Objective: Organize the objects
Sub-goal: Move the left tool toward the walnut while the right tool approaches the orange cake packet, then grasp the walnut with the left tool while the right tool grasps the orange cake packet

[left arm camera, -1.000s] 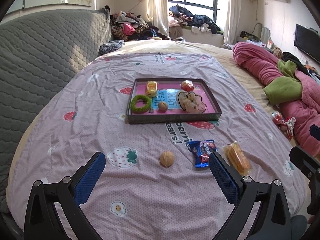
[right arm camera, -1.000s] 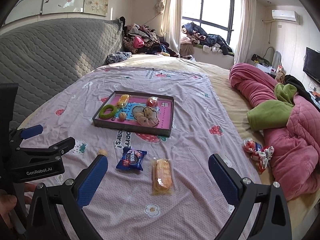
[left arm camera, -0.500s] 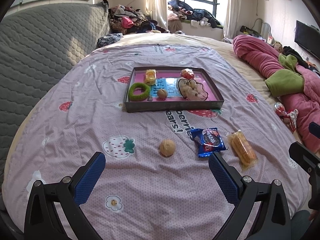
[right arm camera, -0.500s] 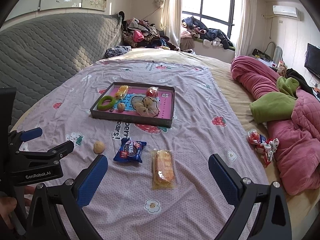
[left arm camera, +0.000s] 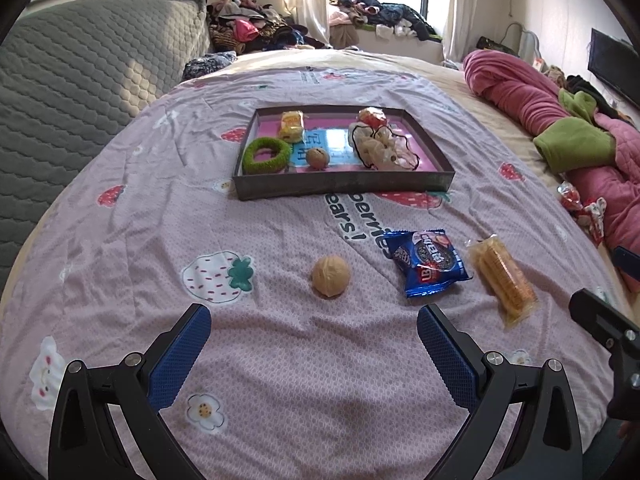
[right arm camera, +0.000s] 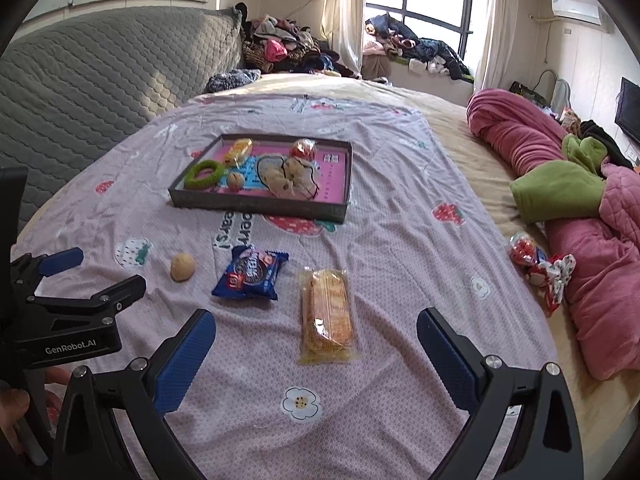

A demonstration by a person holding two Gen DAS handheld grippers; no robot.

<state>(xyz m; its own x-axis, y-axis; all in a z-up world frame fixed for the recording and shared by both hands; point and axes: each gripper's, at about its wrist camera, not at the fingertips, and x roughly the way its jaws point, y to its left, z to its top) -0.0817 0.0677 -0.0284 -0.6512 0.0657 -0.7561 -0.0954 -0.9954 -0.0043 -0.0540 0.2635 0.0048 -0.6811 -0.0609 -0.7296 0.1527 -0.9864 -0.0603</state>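
Observation:
A walnut (left arm camera: 331, 276) lies on the pink bedspread, just ahead of my open left gripper (left arm camera: 314, 332). To its right are a blue cookie packet (left arm camera: 429, 261) and a clear pack of yellow crackers (left arm camera: 502, 278). In the right wrist view the crackers (right arm camera: 327, 314) lie straight ahead of my open right gripper (right arm camera: 316, 336), with the blue packet (right arm camera: 251, 273) and walnut (right arm camera: 183, 267) to the left. Further back stands a dark tray (left arm camera: 344, 185) holding a green ring (left arm camera: 266, 155), a second walnut (left arm camera: 317, 157), a yellow snack, a red-wrapped item and a crumpled bag.
A rolled pink quilt with a green blanket (right arm camera: 560, 192) lies along the right side, and a red wrapped bundle (right arm camera: 538, 266) sits beside it. A grey quilted headboard (left arm camera: 72, 80) rises on the left. Clothes are piled by the window. A hand holds the left gripper (right arm camera: 60, 308).
Both grippers have moved forward and lower toward the bedspread, so the walnut, blue packet and crackers appear closer. Nothing on the bed has shifted and both grippers stay open.

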